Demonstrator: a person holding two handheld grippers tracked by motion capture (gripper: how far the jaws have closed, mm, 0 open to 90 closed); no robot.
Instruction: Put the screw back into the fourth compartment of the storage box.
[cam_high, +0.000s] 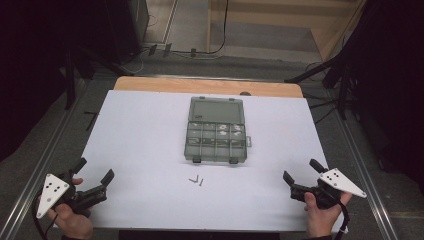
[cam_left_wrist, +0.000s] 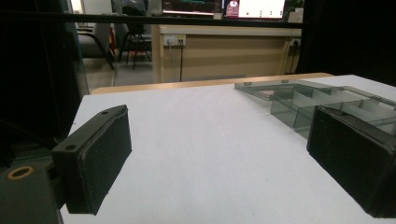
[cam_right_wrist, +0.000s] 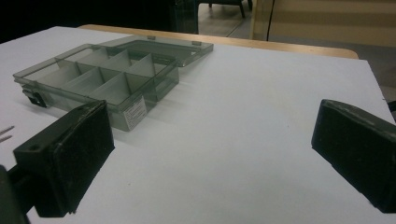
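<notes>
A clear grey compartment box (cam_high: 217, 131) lies open at the centre of the white counter (cam_high: 135, 145), its lid (cam_high: 216, 109) folded back flat toward 12 o'clock and the divided tray toward 6 o'clock. Several cells hold small pale items, too small to tell what they are. Just off the box's 6 o'clock edge, apart from it, lie a few small dark screws (cam_high: 197, 180) loose on the counter.

The left claw (cam_high: 93, 178) rests at about 8 o'clock near the counter's front corner, jaws spread wide and holding nothing. The right claw (cam_high: 302, 176) sits at about 4 o'clock, likewise wide open and empty. Both are well apart from the box.

The box looks like thin, hard plastic: probably light, stiff and rather slick, so it would likely slide on the smooth counter if pushed from one side only. The lid's free edge or the tray's outer wall seem the surest places to pinch; the two latches (cam_high: 214, 160) on the 6 o'clock wall are small and may need a steadying hold opposite. The screws are tiny and lie flat, so they would call for a careful, low pinch with the pad tips.
</notes>
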